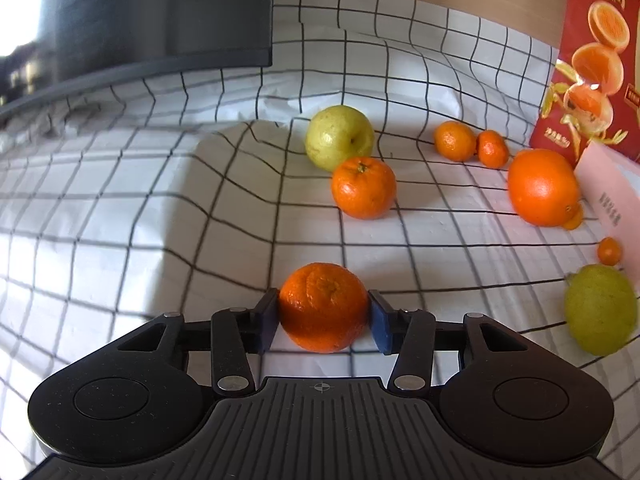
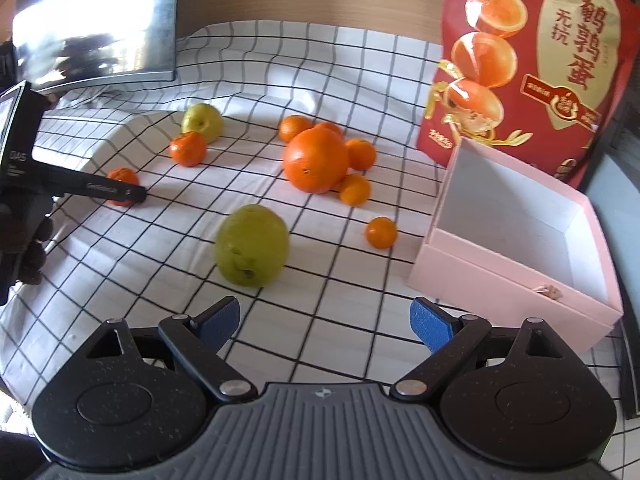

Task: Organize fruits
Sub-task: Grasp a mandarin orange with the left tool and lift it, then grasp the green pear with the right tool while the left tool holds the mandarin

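Note:
A wrinkled mandarin [image 1: 324,308] sits on the checked cloth [image 1: 120,208] between the blue pads of my left gripper [image 1: 324,314]; both pads touch its sides. In the right wrist view the same mandarin [image 2: 122,178] shows behind that gripper's black finger [image 2: 120,194] at the left. My right gripper [image 2: 324,320] hovers open over the cloth with nothing between its fingers. A green pear [image 2: 252,246] lies just beyond it. A large orange [image 2: 316,160] rests mid-cloth with several small tangerines around it. An open, empty pink box [image 2: 500,280] stands at the right.
A yellow-green pear [image 1: 340,142] and another mandarin [image 1: 363,188] lie together further back. One small tangerine [image 2: 381,233] sits alone near the box. A red snack bag [image 2: 540,60] stands behind the box. A dark monitor [image 1: 160,12] fills the back left.

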A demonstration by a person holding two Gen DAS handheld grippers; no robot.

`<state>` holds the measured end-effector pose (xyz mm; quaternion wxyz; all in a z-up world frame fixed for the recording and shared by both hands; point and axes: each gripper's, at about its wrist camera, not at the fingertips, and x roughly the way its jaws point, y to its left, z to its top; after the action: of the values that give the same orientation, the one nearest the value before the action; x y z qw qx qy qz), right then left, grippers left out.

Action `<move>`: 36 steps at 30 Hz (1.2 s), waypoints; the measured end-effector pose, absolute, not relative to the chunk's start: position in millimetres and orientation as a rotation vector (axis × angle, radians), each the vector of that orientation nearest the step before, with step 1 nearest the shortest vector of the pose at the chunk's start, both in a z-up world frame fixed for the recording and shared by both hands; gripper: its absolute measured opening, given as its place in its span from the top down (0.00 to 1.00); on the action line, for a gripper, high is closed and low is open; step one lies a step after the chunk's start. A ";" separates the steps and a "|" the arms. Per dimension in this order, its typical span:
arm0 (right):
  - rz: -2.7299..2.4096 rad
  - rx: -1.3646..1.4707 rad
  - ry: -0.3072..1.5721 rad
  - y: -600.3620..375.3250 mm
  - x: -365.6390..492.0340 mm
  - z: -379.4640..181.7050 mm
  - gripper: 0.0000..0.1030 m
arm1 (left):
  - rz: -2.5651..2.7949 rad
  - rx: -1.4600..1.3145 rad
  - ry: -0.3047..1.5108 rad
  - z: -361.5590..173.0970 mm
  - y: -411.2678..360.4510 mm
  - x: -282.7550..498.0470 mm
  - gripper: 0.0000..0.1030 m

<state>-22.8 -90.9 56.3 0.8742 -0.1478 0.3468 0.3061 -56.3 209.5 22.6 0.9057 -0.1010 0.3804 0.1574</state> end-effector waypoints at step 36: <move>0.811 -0.224 0.850 -65.7 9.8 34.2 0.44 | 0.053 -0.237 0.809 24.0 113.5 -96.3 0.50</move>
<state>9.8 -65.7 34.2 0.8266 -0.1053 0.4000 0.3816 -96.3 113.5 24.0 0.9120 -0.1152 0.3928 0.0258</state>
